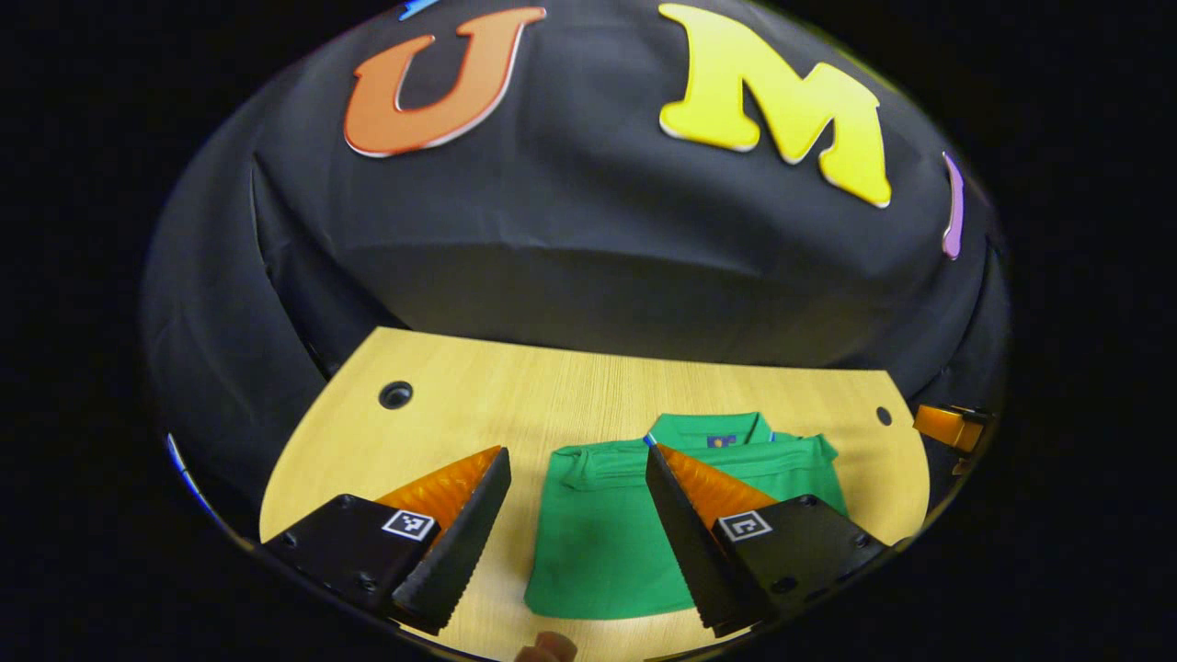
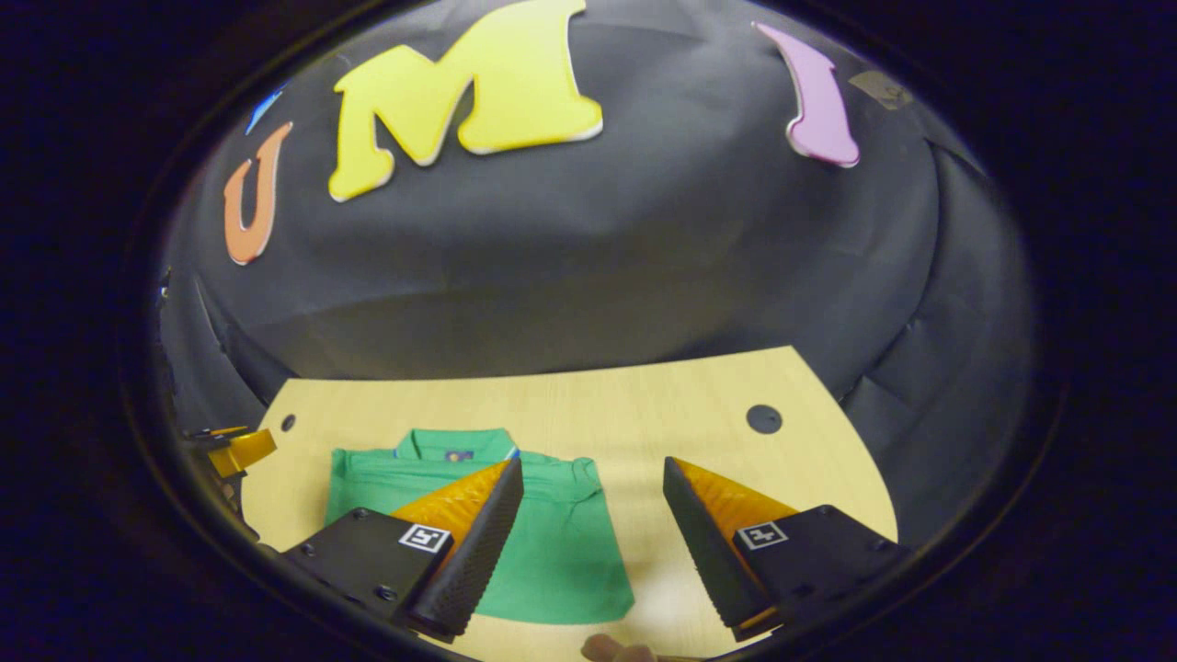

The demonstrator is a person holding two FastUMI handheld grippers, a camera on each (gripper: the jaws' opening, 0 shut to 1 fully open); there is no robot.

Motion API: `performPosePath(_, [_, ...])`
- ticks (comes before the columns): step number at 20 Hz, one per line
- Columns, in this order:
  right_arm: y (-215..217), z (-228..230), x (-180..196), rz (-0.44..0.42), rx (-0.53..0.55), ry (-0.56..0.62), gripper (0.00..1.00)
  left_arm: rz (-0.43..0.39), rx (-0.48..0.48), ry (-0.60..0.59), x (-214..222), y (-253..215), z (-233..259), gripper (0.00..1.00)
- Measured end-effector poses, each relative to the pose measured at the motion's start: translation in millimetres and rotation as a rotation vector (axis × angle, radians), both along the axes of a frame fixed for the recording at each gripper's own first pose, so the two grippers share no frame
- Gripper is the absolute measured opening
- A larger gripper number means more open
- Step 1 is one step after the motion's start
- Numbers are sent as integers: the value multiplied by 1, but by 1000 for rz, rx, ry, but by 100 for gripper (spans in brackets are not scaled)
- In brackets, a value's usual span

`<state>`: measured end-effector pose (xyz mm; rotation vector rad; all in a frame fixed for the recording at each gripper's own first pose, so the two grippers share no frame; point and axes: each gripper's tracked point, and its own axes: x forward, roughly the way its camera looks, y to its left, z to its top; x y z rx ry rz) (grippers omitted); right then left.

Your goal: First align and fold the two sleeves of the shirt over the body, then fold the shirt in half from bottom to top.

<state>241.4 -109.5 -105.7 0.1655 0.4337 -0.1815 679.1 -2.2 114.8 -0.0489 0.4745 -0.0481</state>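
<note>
Green shirt (image 1: 611, 538) lies flat on the wooden table (image 1: 515, 391) w/ sleeves folded over body (collar at far end), just ahead of the left gripper (image 1: 575, 464) & ahead-left of the right gripper (image 2: 593, 473), both w/ jaws spread wide, holding nothing.
</note>
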Motion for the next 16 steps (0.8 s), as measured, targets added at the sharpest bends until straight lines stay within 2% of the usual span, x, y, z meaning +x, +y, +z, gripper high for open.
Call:
performPosePath(4, [12, 58, -73, -30, -20, -110, 96, -5, 8, -95, -70, 13, 61, 98])
performPosePath(5, [13, 70, -90, -35, -42, -131, 93, -8, 24, -126, -86, 16, 77, 98])
performPosePath(6, [16, 81, -107, -36, -60, -154, 96, -17, 33, -151, -100, 15, 90, 98])
performPosePath(7, [21, 91, -122, -40, -69, -176, 93, -35, 36, -176, -114, 11, 102, 98])
performPosePath(9, [36, 109, -154, -24, -61, -219, 96, -71, 68, -206, -144, 5, 118, 97])
performPosePath(11, [42, 115, -178, -16, -67, -253, 96, -64, 85, -244, -169, 8, 129, 98])
performPosePath(13, [45, 118, -200, -14, -84, -275, 93, -43, 44, -260, -194, 10, 133, 97])
performPosePath(16, [54, 114, -227, -12, -71, -287, 93, -2, 2, -268, -217, 19, 130, 97])
